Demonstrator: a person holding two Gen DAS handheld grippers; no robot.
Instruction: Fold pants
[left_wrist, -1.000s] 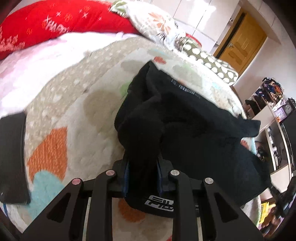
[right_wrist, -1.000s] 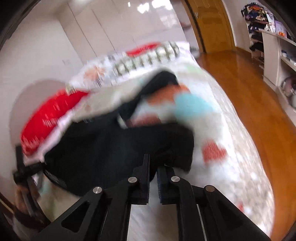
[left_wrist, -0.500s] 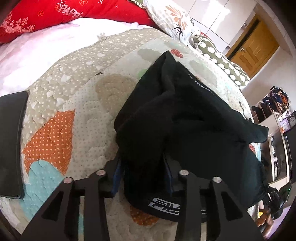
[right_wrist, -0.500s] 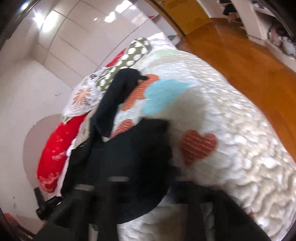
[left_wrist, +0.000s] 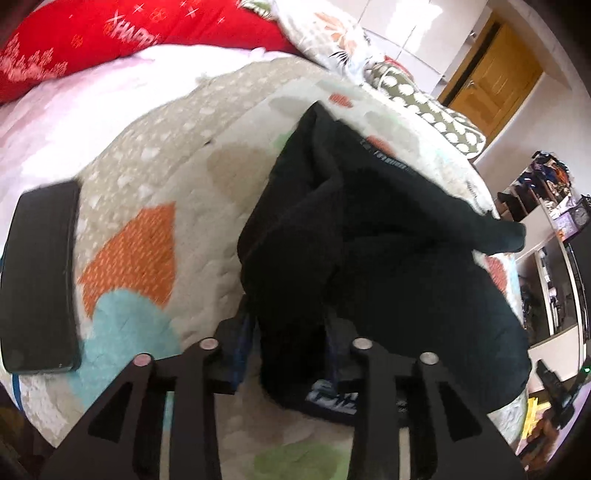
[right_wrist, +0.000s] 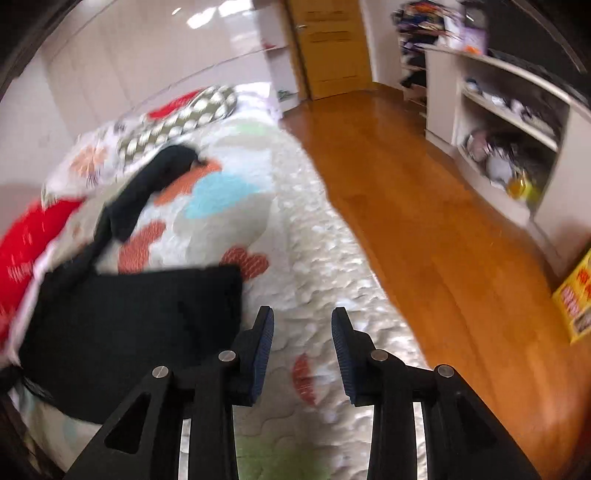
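Both hand-held grippers opened — right (right_wrist: 302, 332) now off pants (right_wrist: 129, 332).

Black fabric pants (left_wrist: 388, 236), white logo print at 6 o'clock hem. Cream quilted bedspread (left_wrist: 155, 177): orange dotted hearts, teal and pale green patches, beige white-spotted border. Red long pillow (left_wrist: 110, 29), white lettering, at 11 o'clock. Olive white-dotted pillow (left_wrist: 436, 114) at 1 o'clock. Black flat slab (left_wrist: 37, 277) at 9 o'clock. Honey-brown wooden floor (right_wrist: 424, 206).
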